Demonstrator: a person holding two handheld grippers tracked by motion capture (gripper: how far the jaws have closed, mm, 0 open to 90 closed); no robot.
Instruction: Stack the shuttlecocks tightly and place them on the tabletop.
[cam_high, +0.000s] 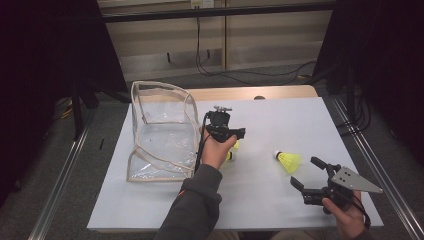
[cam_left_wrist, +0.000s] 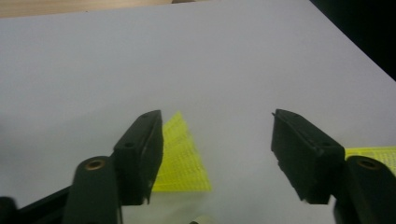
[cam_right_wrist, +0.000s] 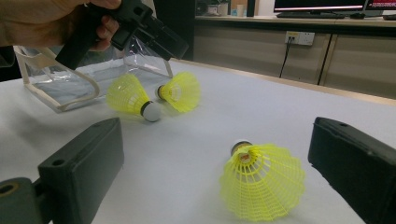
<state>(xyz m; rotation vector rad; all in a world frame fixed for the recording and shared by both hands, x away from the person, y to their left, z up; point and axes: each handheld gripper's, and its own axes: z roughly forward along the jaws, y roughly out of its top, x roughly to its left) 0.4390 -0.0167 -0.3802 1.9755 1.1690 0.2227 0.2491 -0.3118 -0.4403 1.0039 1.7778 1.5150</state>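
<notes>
Three yellow mesh-skirted shuttlecocks on the white worktop (cam_high: 280, 200). Near shuttlecock (cam_right_wrist: 261, 179): lying on its side, cork tip up and away, alone between the pair and the right worktop edge. Pair (cam_right_wrist: 154, 95): both on their sides, white corks close together, just beside the clear pouch (cam_high: 162, 132), which stands open.

Grey sleeve (cam_high: 197, 205), black grippers, trailing cables.
</notes>
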